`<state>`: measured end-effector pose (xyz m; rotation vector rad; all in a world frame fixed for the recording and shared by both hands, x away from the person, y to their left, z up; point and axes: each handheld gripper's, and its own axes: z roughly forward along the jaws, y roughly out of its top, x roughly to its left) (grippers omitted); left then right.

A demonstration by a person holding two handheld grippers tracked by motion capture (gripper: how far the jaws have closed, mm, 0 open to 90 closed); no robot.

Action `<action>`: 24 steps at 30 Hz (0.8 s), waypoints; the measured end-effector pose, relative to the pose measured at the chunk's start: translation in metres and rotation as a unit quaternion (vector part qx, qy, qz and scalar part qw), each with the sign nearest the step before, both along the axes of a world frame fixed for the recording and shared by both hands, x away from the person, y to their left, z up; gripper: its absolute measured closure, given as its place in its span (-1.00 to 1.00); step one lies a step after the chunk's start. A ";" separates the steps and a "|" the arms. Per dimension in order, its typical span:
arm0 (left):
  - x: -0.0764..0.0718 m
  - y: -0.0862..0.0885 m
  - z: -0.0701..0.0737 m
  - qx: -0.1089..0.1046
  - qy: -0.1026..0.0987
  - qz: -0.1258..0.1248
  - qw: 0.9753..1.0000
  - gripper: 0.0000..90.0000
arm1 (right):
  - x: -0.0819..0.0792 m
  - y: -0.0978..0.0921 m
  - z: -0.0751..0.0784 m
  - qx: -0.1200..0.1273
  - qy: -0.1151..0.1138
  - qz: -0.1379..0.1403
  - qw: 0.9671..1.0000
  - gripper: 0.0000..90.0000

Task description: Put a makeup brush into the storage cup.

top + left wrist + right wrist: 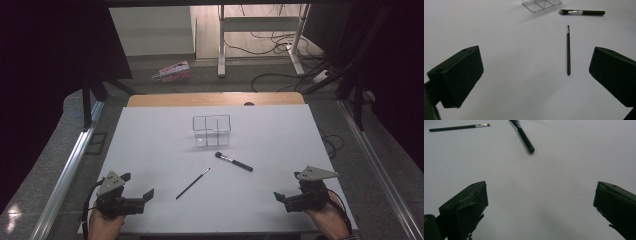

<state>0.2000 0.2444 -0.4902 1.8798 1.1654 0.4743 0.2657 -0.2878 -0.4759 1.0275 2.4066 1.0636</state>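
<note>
On the white table [280, 130] stands a clear acrylic organizer [211, 131] with compartments, nothing visible inside. A thick black makeup brush [233, 161] lies just in front of it, bristles toward the organizer. Nearer me lies a thin black brush [192, 183] at a slant. My left gripper [137, 184] rests open at the front left, holding nothing. In the left gripper view the thin brush [568, 50] lies just inside the right jaw, with the thick brush [582, 12] and organizer [541, 4] beyond. My right gripper [289, 186] is open at the front right; its view [541, 185] shows the thick brush [524, 136] and thin brush [459, 127] ahead.
A wooden strip [215, 99] borders the table's far edge. Metal rails [70, 165] run along both sides. On the floor beyond lie a pink and white package [173, 71], desk legs [220, 45] and loose cables [280, 47].
</note>
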 end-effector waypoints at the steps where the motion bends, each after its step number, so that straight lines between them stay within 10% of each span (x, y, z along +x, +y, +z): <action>1: 0.000 0.000 0.000 0.005 -0.002 0.000 1.000 -1.00 | 0.000 0.000 0.000 -0.001 -0.001 0.001 1.000 -1.00; 24: 0.004 -0.005 -0.002 0.033 -0.006 0.003 0.999 -0.96 | 0.000 0.003 -0.002 -0.015 0.008 0.005 1.000 -1.00</action>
